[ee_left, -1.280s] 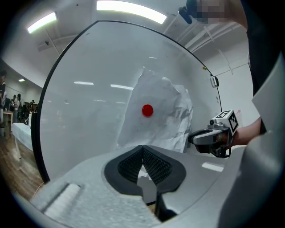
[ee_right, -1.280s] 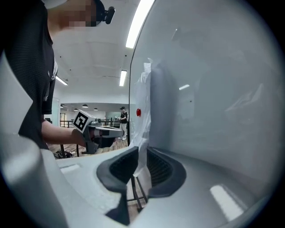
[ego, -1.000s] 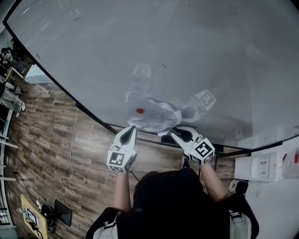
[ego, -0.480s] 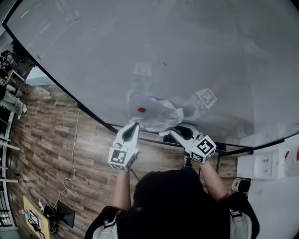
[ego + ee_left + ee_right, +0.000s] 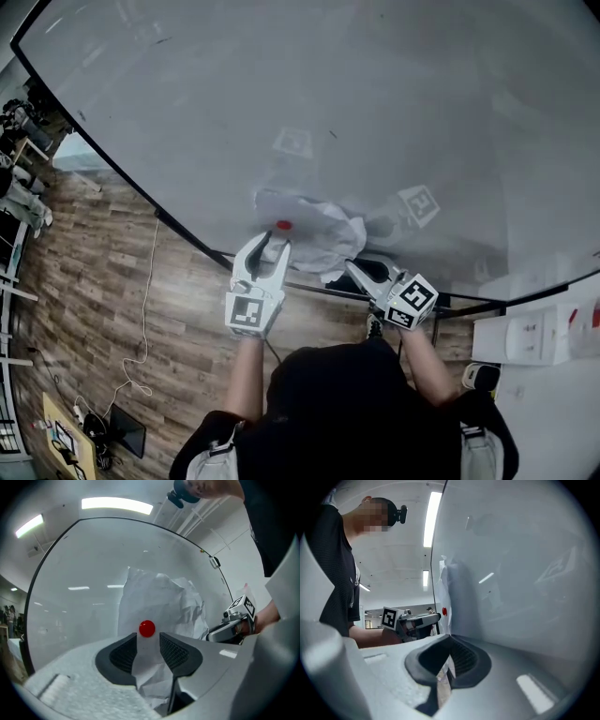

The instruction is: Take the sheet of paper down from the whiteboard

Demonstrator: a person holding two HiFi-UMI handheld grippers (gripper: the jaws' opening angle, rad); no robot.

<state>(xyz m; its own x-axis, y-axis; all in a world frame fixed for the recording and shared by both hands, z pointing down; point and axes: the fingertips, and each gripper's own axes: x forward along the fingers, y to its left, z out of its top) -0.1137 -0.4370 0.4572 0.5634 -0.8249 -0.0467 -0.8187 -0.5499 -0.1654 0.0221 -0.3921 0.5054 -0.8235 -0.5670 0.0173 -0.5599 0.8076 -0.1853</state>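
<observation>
Since a second ago the left gripper (image 5: 266,246) has risen to just under the red magnet (image 5: 282,225). Its jaws are opening, with paper between them but not pressed. The right gripper (image 5: 449,660) is clamped on the crumpled sheet of paper (image 5: 319,230), which hangs near the whiteboard's (image 5: 375,112) lower edge.

Left white two-jaw gripper (image 5: 270,248): pointing level, jaws opening, pads apart, crumpled white paper sheet (image 5: 319,230) in gap, not pressed. Right white two-jaw gripper (image 5: 354,269): pointing level, jaws closed, pinching sheet edge. Both bare forearms (image 5: 246,370) extended forward.
</observation>
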